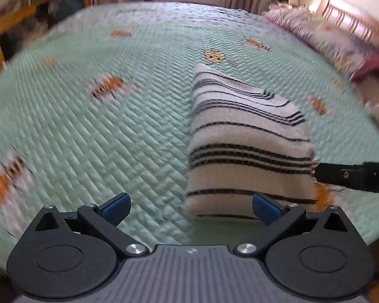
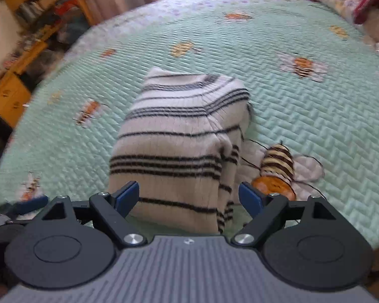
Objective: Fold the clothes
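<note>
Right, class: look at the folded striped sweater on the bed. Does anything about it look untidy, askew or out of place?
Mostly neat: the sweater lies folded into a compact block on the quilt. One oddity: along its right edge a layer, perhaps a sleeve, hangs loose rather than tucked flush. Nothing looks damaged.

A bed (image 1: 113,126) covered by a pale green quilted spread (image 2: 303,116) stitched with orange bees. On it lies a folded white sweater with black stripes (image 2: 174,151) — a neat narrow stack. Pillows (image 1: 315,32) rest along the far right edge — one patterned, blurred.
</note>
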### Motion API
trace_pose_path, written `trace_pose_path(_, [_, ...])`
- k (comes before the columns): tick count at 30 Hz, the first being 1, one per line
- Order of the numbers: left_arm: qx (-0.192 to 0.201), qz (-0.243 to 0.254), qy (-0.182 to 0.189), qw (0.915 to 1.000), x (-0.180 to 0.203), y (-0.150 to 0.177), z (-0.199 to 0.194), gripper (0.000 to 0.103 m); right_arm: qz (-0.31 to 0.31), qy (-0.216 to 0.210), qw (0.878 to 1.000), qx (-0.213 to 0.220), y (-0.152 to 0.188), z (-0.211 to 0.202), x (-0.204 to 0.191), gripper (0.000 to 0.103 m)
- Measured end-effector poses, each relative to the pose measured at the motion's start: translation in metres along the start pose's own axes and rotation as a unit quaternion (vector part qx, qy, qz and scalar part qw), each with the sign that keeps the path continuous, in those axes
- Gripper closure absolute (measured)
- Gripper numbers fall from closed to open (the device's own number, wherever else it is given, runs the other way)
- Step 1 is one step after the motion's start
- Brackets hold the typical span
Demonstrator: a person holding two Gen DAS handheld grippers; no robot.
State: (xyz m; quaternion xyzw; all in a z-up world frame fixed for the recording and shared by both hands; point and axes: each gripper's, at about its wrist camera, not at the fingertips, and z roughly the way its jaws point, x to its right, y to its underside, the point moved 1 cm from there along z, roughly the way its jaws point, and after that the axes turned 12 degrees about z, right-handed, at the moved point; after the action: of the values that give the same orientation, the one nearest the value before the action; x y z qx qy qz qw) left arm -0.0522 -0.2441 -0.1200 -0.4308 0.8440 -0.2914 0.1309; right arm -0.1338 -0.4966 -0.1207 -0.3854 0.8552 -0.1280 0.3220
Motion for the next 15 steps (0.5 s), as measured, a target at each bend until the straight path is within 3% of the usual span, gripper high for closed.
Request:
trace_pose_path(4, [0.000,-0.030,0.018,0.9994,-0.024,0.001,0.009,0.001,0.068,-0.060,0.995,-0.033,-0.007,0.005,0.040,0.017])
trace_pose_path(7, [-0.002,-0.036,0.038,0.9986,-0.040,-0.007,0.018,0.001,0.129,-0.125,0.981,-0.071,0.002,0.011,0.069,0.017])
trace_pose_path(15, [-0.019,-0.037,0.066,0.9969,-0.054,-0.021,0.046,0.001,0.235,-0.182,0.952,-0.067,0.000,0.030,0.131,0.017])
